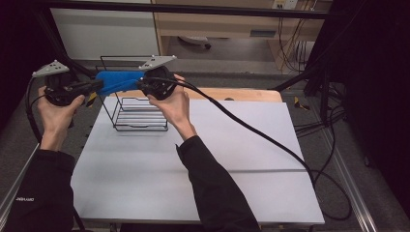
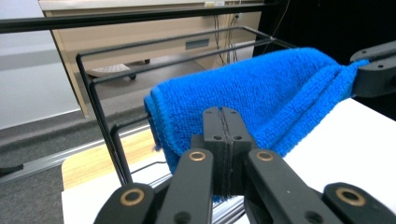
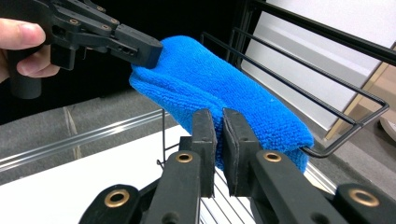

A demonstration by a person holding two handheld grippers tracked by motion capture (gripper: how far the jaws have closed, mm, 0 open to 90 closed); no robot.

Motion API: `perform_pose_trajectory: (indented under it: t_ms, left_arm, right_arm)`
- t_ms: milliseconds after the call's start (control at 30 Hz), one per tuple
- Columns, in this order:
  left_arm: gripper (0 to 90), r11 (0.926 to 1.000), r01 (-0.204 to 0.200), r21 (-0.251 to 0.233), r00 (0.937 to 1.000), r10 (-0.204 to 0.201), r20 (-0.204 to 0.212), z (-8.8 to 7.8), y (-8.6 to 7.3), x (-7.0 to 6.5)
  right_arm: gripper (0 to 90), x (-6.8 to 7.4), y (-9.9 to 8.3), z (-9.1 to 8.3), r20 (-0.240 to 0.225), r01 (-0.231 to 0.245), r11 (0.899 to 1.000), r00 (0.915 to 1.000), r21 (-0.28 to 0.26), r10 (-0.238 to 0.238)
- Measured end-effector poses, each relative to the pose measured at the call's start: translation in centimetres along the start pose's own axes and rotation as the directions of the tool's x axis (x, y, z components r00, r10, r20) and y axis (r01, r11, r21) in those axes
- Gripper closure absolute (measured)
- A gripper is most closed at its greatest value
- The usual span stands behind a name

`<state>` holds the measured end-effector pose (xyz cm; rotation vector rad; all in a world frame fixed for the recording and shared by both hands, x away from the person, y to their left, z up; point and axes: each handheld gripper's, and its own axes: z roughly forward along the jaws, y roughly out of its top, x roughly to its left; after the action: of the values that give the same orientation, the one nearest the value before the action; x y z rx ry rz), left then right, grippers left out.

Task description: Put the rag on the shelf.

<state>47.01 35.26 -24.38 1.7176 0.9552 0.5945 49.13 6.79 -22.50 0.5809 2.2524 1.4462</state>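
A bright blue terry cloth (image 1: 116, 80), folded into a thick band, hangs stretched in the air above the far left of the white table. Its pile is looped and fluffy. It sags slightly over the top wire of a black rack (image 1: 138, 116).

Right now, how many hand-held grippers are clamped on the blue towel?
2. The left hand-held gripper pinches the blue towel at its left end; the right hand-held gripper pinches its right end, holding it above the black wire rack.
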Motion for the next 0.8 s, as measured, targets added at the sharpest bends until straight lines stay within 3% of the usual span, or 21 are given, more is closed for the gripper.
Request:
perform_pose_trajectory:
  t_ms: [233,433,533,667,800]
  left_arm:
    - [90.0,0.9998,-0.003,0.021,1.0,0.003,-0.008,0.6,-0.7,0.0]
    - [90.0,0.9994,-0.011,0.031,0.9997,0.012,-0.02,1.2,-1.0,0.1]
    - [90.0,0.9993,-0.017,0.032,0.9995,0.018,-0.027,1.3,-1.1,0.1]
    - [90.0,0.9996,-0.016,0.025,0.9995,0.017,-0.028,1.4,-1.4,0.1]
    - [90.0,0.9997,-0.016,0.02,0.9995,0.016,-0.025,1.4,-1.6,0.1]
  right_arm:
    - [77.2,0.1,0.0,0.1,-0.017,-0.006,1.0,0.9998,-0.016,0.006]
    - [69.6,-0.2,0.7,-0.3,-0.064,-0.078,0.992,0.9953,-0.095,0.073]
    - [71.6,-0.3,0.4,0.1,-0.062,-0.083,0.994,0.9949,-0.067,0.079]
    - [83.8,0.1,-0.4,1.0,-0.083,-0.082,0.997,0.9933,-0.008,0.081]
    - [89.6,0.1,-1.4,1.8,-0.091,-0.1,0.994,0.9905,0.035,0.103]
